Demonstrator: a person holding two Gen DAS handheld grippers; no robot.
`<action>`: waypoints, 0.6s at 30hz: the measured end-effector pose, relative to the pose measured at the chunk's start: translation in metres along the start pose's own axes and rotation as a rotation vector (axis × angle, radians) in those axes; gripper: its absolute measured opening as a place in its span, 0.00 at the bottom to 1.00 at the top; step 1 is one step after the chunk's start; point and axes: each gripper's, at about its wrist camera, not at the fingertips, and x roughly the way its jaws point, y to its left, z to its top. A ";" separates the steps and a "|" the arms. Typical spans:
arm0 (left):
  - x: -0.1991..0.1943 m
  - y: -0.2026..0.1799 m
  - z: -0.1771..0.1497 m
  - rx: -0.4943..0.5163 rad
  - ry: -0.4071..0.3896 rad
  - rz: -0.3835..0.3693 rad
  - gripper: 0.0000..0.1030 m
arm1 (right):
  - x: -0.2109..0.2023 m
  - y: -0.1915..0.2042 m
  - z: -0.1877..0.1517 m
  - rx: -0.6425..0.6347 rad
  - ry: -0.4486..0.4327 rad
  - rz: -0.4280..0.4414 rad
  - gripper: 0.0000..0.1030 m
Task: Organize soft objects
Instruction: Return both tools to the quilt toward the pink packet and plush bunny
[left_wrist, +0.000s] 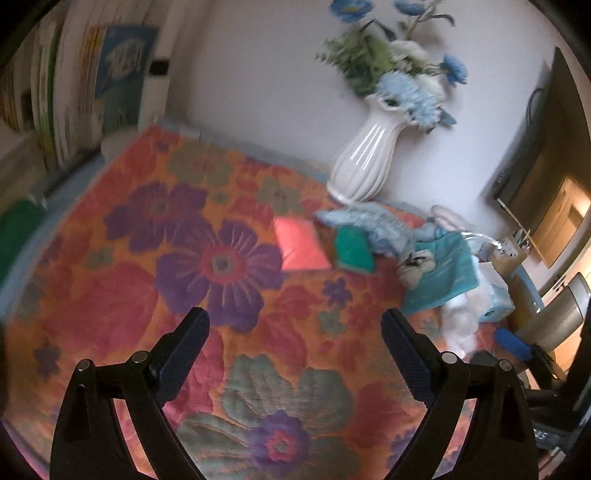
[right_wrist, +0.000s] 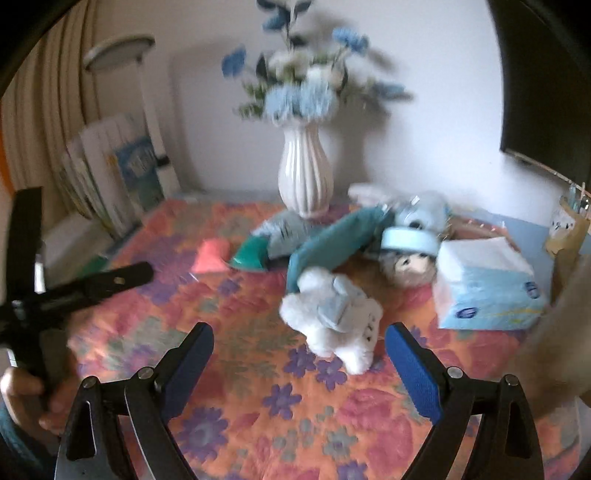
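A white plush bear (right_wrist: 334, 319) with a blue bow lies on the flowered cloth (right_wrist: 236, 417), just beyond my open right gripper (right_wrist: 300, 345), untouched. Behind it are a teal cushion (right_wrist: 332, 240), a grey plush toy with a blue band (right_wrist: 406, 254), a small pink pillow (right_wrist: 210, 256) and a green one (right_wrist: 249, 258). My left gripper (left_wrist: 295, 328) is open over bare cloth (left_wrist: 147, 295), well short of the pink pillow (left_wrist: 301, 243), the green pillow (left_wrist: 352, 251) and the teal cushion (left_wrist: 439, 275). In the right wrist view the left gripper (right_wrist: 85, 284) shows at the left, held by a hand (right_wrist: 22, 395).
A white ribbed vase (right_wrist: 304, 181) with blue flowers stands at the back of the table; it also shows in the left wrist view as a vase (left_wrist: 364, 162). A tissue box (right_wrist: 484, 284) sits right of the toys. Books (right_wrist: 110, 173) lean at the back left. A dark screen (left_wrist: 539, 177) stands at right.
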 end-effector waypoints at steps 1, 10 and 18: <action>0.005 0.002 -0.004 -0.008 0.015 -0.001 0.91 | 0.008 0.001 -0.001 0.003 0.002 -0.005 0.91; 0.017 0.010 -0.002 -0.069 0.073 0.079 0.91 | 0.020 -0.018 -0.008 0.105 0.002 -0.086 0.91; -0.018 -0.021 0.039 -0.063 0.078 0.050 0.91 | 0.007 -0.041 0.006 0.070 0.086 -0.122 0.91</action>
